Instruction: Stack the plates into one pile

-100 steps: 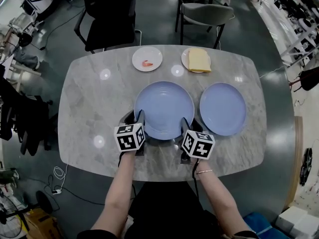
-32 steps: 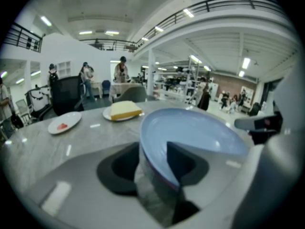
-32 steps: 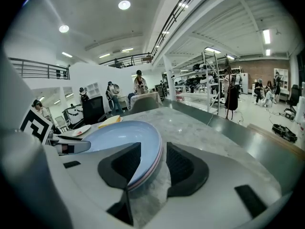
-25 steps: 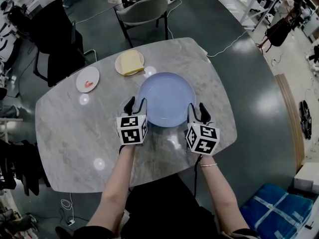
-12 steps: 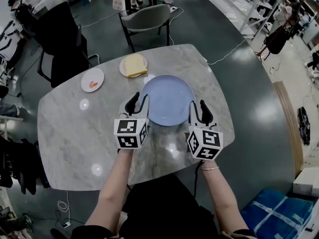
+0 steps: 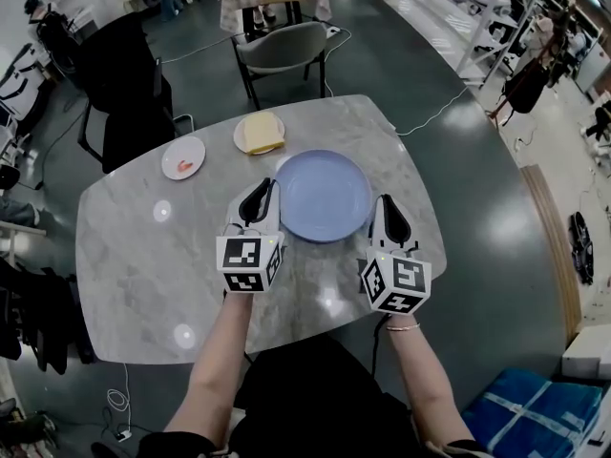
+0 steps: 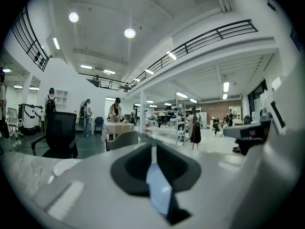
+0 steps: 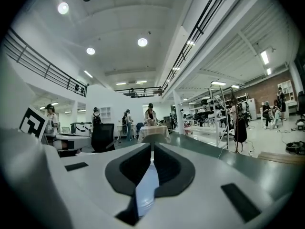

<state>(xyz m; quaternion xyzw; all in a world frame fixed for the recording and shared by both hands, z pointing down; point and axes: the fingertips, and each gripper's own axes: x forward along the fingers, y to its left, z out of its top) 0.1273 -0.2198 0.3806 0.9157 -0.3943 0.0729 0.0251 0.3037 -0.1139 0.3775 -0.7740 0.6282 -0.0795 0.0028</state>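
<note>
Blue plate (image 6: 323, 197) lies flat on marble worktop (image 6: 143, 256), right of centre, and no second blue plate shows. Left tongs (image 6: 256, 201) are just beside its left rim, right tongs (image 6: 389, 216) just beside its right rim. Both have just been closing and now stand narrow, almost together, gripping nothing. Both point far, near level. Far left are a small white plate (image 6: 182, 157) and a plate with yellow food (image 6: 259, 134).
</note>
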